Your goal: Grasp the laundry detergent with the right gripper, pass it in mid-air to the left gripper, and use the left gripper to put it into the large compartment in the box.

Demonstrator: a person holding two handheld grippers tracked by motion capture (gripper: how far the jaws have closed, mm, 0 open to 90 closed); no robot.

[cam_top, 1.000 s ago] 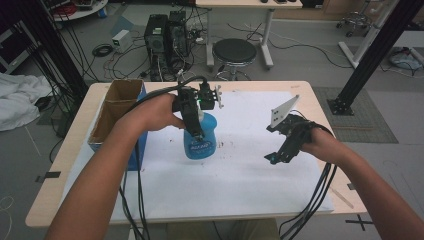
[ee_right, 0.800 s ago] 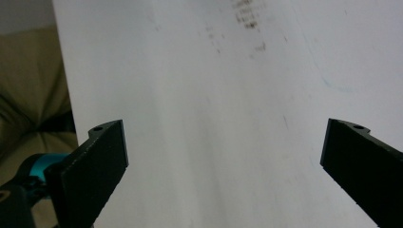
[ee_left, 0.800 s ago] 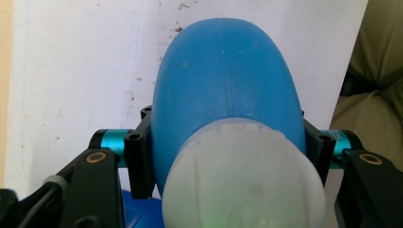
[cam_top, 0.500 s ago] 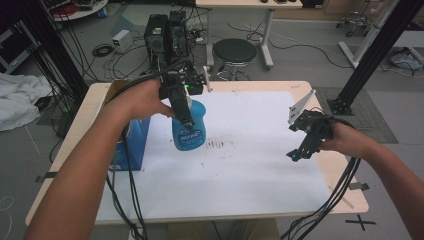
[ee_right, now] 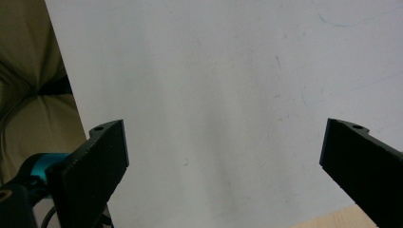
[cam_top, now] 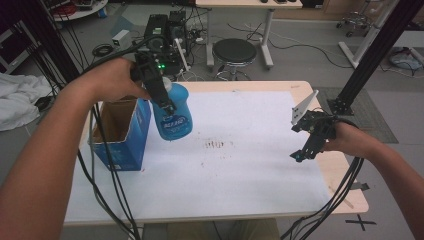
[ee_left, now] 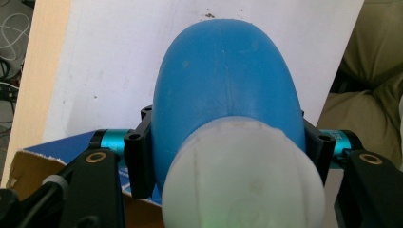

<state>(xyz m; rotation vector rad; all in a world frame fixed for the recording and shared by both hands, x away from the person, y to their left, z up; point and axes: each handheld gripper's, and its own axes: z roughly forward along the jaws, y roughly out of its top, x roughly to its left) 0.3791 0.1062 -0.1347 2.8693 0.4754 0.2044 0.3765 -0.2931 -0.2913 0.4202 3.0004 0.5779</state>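
A blue plastic bottle [cam_top: 174,119] with a white cap hangs in the air beside the blue cardboard box [cam_top: 121,134] at the table's left. My left gripper [cam_top: 167,106] is shut on its upper part. In the left gripper view the bottle [ee_left: 228,95] points away from the camera, its white cap [ee_left: 242,175] nearest, with the jaws clamped on both sides of the neck. My right gripper [cam_top: 303,152] hovers over the right side of the white sheet, open. In the right gripper view the right gripper [ee_right: 223,156] has its jaws spread wide over bare white paper, nothing between them.
The box is open at the top, its brown inside showing. The white sheet [cam_top: 235,170] covers most of the wooden table [cam_top: 345,190] and has a brown stain [cam_top: 217,145] near its middle. Cables trail from both grippers over the front edge. A stool [cam_top: 234,52] stands behind the table.
The left gripper has lifted the blue bottle off the sheet and carried it left and back toward the box. The right gripper has drifted right toward the table's edge.
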